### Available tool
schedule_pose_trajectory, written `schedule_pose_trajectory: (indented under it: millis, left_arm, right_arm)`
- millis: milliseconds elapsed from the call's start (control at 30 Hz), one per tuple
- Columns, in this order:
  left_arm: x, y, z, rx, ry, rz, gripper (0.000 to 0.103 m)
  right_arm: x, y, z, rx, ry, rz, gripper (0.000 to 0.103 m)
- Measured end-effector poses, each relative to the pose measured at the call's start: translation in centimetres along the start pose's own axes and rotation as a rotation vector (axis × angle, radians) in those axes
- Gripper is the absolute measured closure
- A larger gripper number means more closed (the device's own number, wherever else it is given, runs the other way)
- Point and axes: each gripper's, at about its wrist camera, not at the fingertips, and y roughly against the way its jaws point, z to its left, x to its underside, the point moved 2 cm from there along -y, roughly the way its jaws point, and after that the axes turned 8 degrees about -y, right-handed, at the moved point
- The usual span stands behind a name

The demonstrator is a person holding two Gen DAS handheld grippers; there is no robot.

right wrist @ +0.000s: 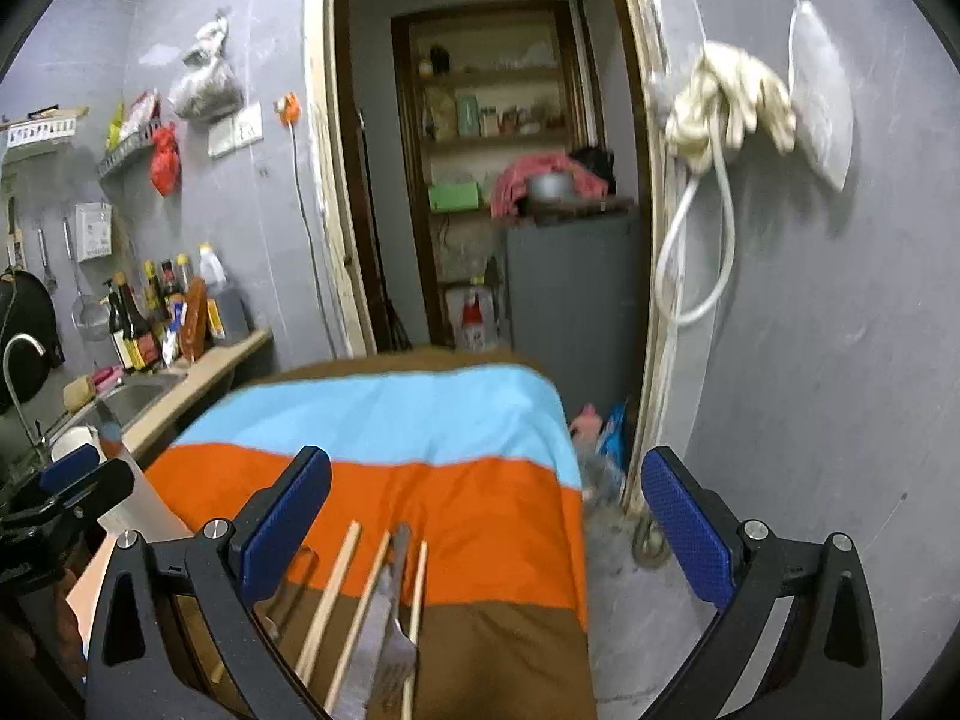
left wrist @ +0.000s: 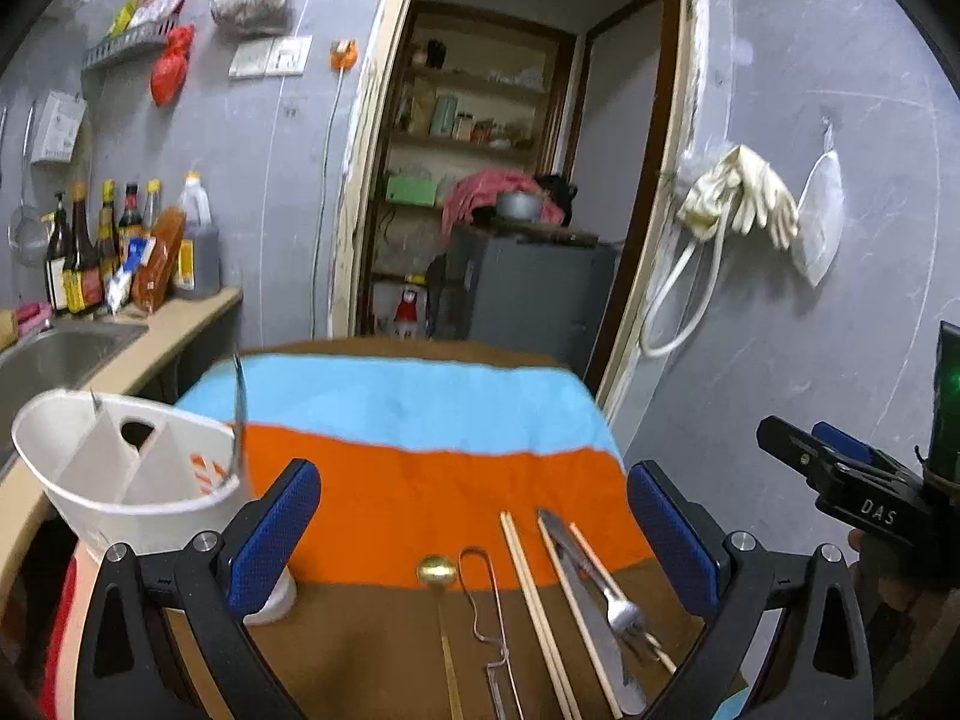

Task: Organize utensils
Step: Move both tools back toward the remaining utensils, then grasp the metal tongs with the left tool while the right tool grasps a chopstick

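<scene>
Most utensils unsorted, lying in row on striped cloth [left wrist: 420,480] over tabletop: gold spoon [left wrist: 437,571], wire tool [left wrist: 489,618], chopsticks [left wrist: 534,606], knife [left wrist: 585,606], fork [left wrist: 624,612]. White divided holder [left wrist: 129,474] at left edge of cloth holds one thin metal utensil [left wrist: 240,414], leaning on rim; other compartments look empty. Task judged barely started. Left gripper [left wrist: 474,540] jaws wide apart, empty, above row. Right gripper [right wrist: 486,528] jaws apart, empty, over knife and chopsticks.

Dim, cool indoor light, heavy fisheye bending, slight motion blur.
</scene>
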Motion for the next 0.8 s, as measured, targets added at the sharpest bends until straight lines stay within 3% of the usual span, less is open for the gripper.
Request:
schedule_pose_trajectory:
  millis: [100,200,400,733,800]
  left_arm:
    - [1.0,-1.4,0.0,-0.004,0.009,0.049,0.000]
    - [1.9,-2.9,0.2,0.006,0.033,0.092,0.001]
    - [4.1,-5.8,0.3,0.008,0.043,0.194,0.020]
    - [6.4,-9.1,-1.1,0.070,0.050,0.325,0.049]
    - [6.6,-9.7,-1.4,0.074,0.049,0.349,0.055]
  right_arm:
    - [1.1,-2.3,-0.7,-0.017,-0.008,0.060,0.002]
    - [2.6,-4.4,-0.9,-0.035,-0.009,0.117,0.010]
    - [5.6,-7.7,-0.5,-0.087,0.014,0.209,0.026]
    - [9.0,-12.1,0.0,-0.151,0.034,0.361,0.068]
    - [9.5,-12.9,0.3,-0.161,0.052,0.389,0.070]
